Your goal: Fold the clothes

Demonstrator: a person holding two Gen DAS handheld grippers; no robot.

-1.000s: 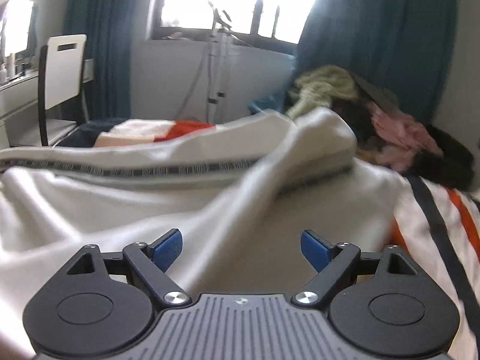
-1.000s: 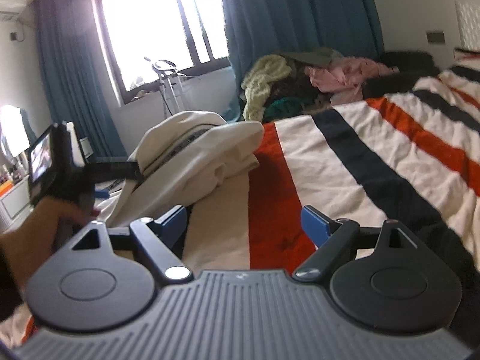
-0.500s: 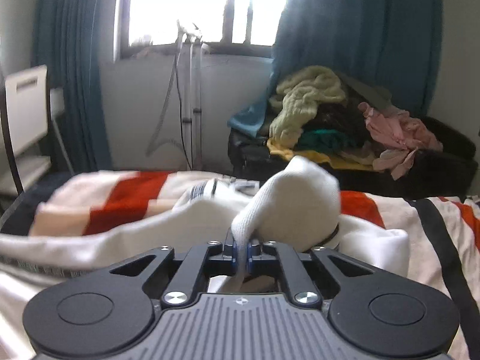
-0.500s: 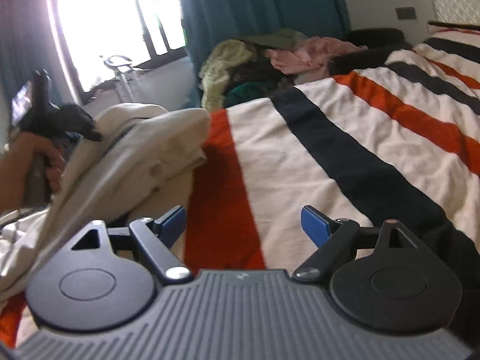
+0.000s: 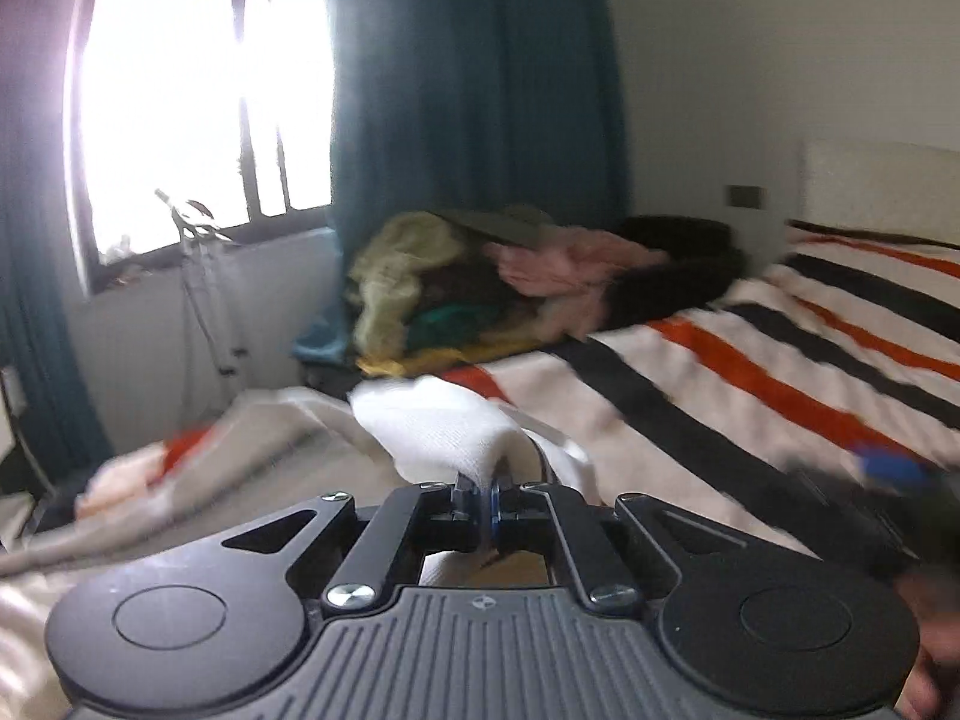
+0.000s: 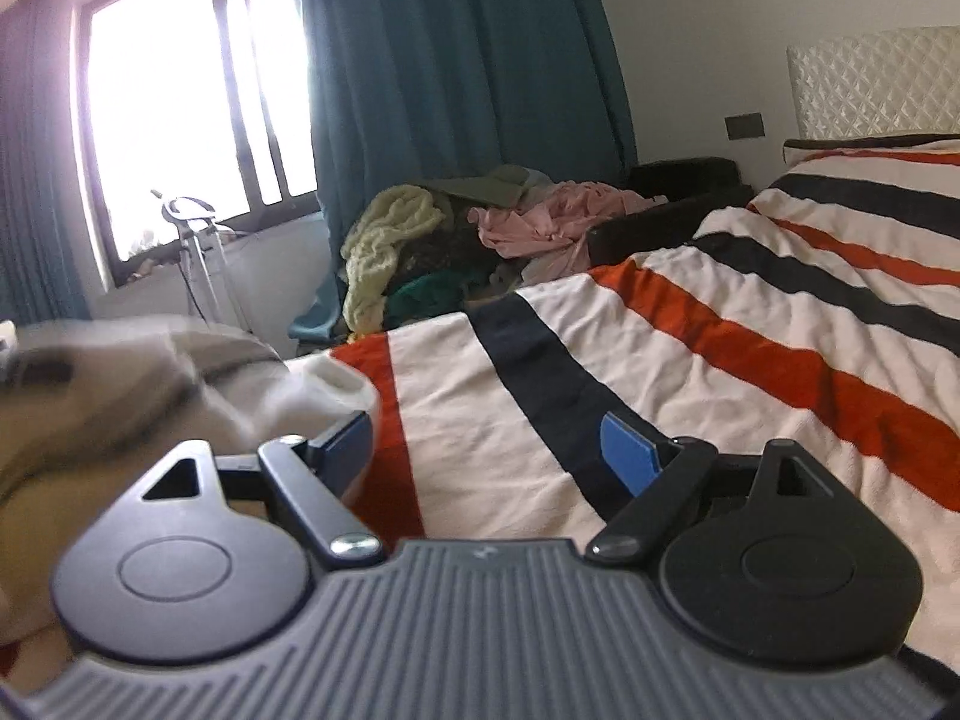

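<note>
The left gripper (image 5: pixel 483 495) was clamped tight on a pinch of the cream garment (image 5: pixel 444 426), its two blue-padded fingers pressed together with the cloth squeezed up between them. From that pinch the fabric rose in a soft white hump just ahead of the fingers and then trailed away to the left in loose, rumpled folds over the striped blanket (image 5: pixel 708 372). The weave looked like a thick, slightly ribbed knit, off-white to beige (the left wrist view was smeared by motion blur, so finer detail could not be made out). A dark narrow band ran along one fold of it in the right wrist view, where the garment (image 6: pixel 150 384) lay bunched at the left edge of the bed, one rolled white edge resting on an orange stripe right beside the right gripper's left finger.

The right gripper (image 6: pixel 489 447) stood wide apart with nothing between its blue pads (image 6: pixel 627 450), hovering low over the blanket's white, orange and black stripes. It showed as a blue blur at the right edge of the left wrist view.

Beyond the bed a heap of other clothes (image 6: pixel 480 228), yellow-green, pink and dark, sat piled before the teal curtain (image 6: pixel 456 72) next to the bright window (image 6: pixel 180 108).
</note>
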